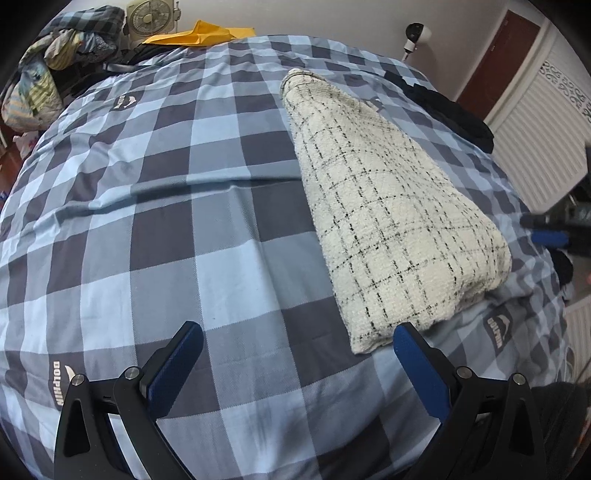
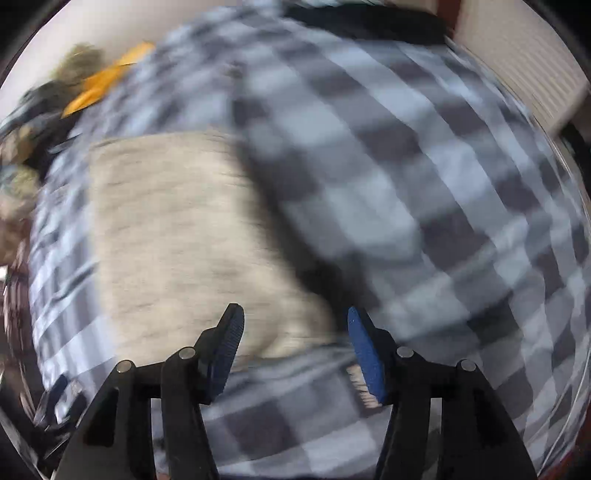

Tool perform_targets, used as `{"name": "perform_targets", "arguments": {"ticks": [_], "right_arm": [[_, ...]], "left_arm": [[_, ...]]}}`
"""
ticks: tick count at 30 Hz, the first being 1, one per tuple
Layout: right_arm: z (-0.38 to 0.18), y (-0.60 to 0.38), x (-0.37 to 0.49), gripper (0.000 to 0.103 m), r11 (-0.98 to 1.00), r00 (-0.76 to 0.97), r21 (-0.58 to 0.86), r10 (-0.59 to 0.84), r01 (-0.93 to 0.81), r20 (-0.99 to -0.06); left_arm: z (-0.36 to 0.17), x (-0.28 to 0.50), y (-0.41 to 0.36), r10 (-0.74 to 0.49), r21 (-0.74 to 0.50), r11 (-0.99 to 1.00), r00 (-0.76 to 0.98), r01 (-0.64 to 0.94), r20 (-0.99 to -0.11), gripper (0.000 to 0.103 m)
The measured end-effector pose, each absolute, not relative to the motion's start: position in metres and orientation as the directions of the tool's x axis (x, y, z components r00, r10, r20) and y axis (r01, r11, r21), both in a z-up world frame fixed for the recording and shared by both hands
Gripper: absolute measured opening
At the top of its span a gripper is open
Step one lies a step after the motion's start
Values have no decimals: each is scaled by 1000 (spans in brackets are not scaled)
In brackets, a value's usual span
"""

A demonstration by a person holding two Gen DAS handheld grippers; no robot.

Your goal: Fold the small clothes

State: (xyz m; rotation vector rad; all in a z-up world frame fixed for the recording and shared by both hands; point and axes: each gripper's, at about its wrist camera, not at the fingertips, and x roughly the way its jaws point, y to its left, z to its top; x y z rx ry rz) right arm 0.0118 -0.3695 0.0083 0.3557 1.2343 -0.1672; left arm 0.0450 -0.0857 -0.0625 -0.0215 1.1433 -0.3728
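A cream garment with a thin black check [image 1: 388,206] lies folded into a long narrow shape on the blue-and-grey checked bedspread [image 1: 166,221]. My left gripper [image 1: 295,343] is open and empty, just short of the garment's near end, which lies by its right finger. My right gripper [image 2: 293,321] is open and empty above the garment's near edge [image 2: 177,229]; that view is motion-blurred. The right gripper's blue pad also shows at the right edge of the left wrist view [image 1: 550,236].
A dark garment [image 1: 454,110] lies at the bed's far right. A pile of clothes [image 1: 48,62], a fan [image 1: 149,18] and a yellow envelope [image 1: 199,35] sit beyond the far left edge. A white radiator cover [image 1: 535,147] stands to the right.
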Motion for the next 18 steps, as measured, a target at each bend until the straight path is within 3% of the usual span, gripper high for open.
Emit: {"name": "perform_targets", "arguments": {"ticks": [3,10,15,18], "right_arm": [[17,-324,35,62,961,348,209,136,181,-927],[5,-301,87,62,977,405,187,132,101,-905],[15,-275,167,62,984,398,178,169,-14,-902],[10,-241,211,62,995,422,46,77,-83,-903]], "left_arm": [[-65,46,-83,-296,-207,941,357,267,-886,103],[-69,51,-67,-208,-144,968,334,206,-920,103],[-66,65,-62,-225,-162,963,311,215,-924,103],[-62,74,-55,-239,-175,961,327,213,-914,103]]}}
